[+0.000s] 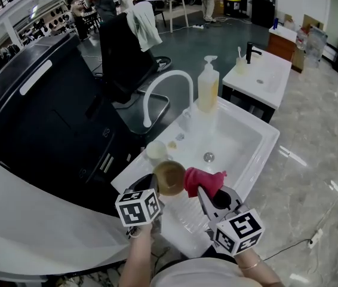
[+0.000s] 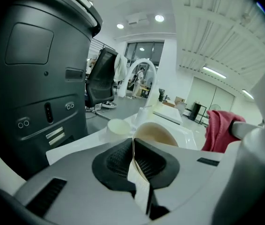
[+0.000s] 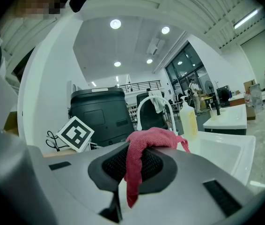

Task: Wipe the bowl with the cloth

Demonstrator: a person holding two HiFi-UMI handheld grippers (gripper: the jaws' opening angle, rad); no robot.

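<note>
Tongs in both hands share the job over a white ceramic sink (image 1: 260, 147): the left tongs (image 1: 157, 186) (image 2: 135, 159) are clamped on the thin rim of a round cream bowl with a tan inside (image 1: 169, 177) (image 2: 157, 134), while the right tongs (image 1: 203, 191) (image 3: 132, 164) pinch a bunched crimson terry cloth (image 1: 205, 180) (image 3: 144, 146) (image 2: 219, 128) at the bowl's three o'clock, just beside it. The edge grip apparently leaves the inside free for wiping. The ribbed drainboard (image 1: 184, 219) lies below, the basin at twelve o'clock, likely to catch drips.
</note>
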